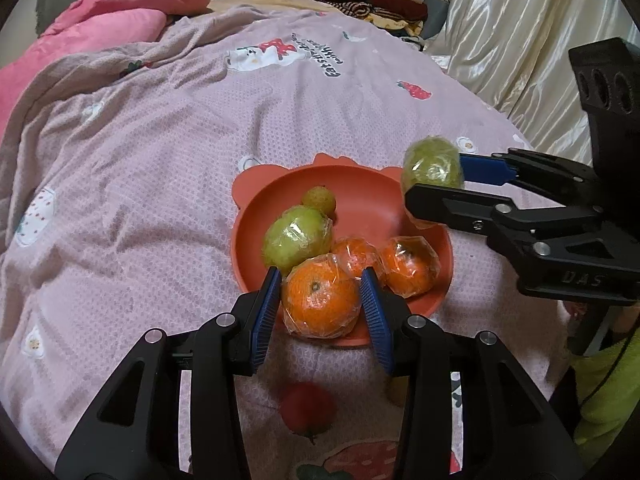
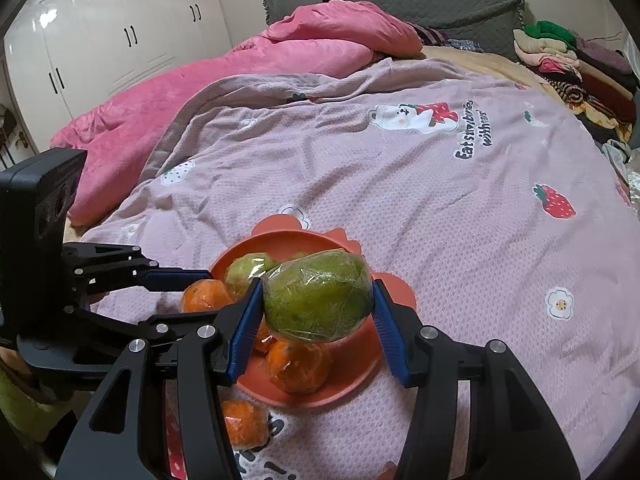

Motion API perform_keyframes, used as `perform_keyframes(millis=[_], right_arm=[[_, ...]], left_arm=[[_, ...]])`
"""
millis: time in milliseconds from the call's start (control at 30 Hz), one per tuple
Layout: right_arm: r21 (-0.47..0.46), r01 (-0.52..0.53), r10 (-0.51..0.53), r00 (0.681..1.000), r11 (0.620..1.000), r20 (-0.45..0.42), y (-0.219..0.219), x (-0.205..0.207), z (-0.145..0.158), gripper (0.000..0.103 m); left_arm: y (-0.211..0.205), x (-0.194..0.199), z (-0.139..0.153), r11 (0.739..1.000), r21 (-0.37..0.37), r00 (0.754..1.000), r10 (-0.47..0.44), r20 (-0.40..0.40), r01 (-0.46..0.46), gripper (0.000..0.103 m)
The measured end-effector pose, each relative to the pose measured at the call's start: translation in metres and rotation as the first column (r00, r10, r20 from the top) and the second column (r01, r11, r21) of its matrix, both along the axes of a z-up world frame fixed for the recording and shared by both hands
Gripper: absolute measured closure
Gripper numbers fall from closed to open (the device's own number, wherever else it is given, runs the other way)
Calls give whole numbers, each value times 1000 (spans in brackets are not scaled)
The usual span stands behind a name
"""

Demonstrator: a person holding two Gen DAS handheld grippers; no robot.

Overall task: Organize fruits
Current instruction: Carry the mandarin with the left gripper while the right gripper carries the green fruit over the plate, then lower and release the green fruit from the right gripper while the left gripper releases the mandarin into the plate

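Observation:
My left gripper [image 1: 320, 276] is shut on a plastic-wrapped orange [image 1: 320, 304], held at the near rim of an orange-red plate [image 1: 360, 200] on the bed. On the plate lie a wrapped green fruit [image 1: 298, 236], a small yellow-green fruit [image 1: 319, 199] and two wrapped oranges [image 1: 408, 266]. My right gripper [image 2: 317, 286] is shut on a wrapped green fruit [image 2: 318, 300] above the plate [image 2: 356, 360]; the left wrist view shows this gripper [image 1: 436, 178] at the plate's right edge. In the right wrist view the left gripper [image 2: 208, 296] comes in from the left.
A red fruit [image 1: 306, 408] and a wrapped orange [image 2: 244, 424] lie on the mauve strawberry-print blanket [image 2: 440, 220] in front of the plate. A pink duvet [image 2: 200, 92] is bunched at the back left and folded clothes [image 2: 568, 64] are stacked at the back right.

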State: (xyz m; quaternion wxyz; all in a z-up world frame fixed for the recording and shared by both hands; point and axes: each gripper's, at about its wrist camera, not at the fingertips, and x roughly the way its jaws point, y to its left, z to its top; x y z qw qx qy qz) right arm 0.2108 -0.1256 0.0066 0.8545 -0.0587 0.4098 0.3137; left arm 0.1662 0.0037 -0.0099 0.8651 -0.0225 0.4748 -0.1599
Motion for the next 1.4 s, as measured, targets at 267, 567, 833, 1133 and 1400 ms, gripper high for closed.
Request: perform_keyframes(millis=[267, 567, 833, 1133, 1400], right_arm=[[-14, 7, -8, 1000, 1000, -14, 2, 8, -10, 51], [-20, 5, -6, 1000, 1000, -26, 6, 12, -19, 51], [-23, -5, 4, 999, 1000, -33, 12, 14, -23, 51], [-52, -2, 1, 1000, 999, -24, 18, 16, -27, 51], [-65, -6, 5, 1000, 998, -26, 20, 17, -29, 51]], left_arm=[[0, 1, -3, 1000, -6, 1000, -4, -3, 4, 70], [1, 0, -2, 1000, 3, 1000, -5, 5, 5, 69], [3, 0, -3, 1000, -2, 1000, -2, 3, 2, 69], [3, 0, -3, 1000, -3, 1000, -1, 4, 1, 69], [4, 0, -3, 1000, -5, 1000, -1, 3, 1, 69]])
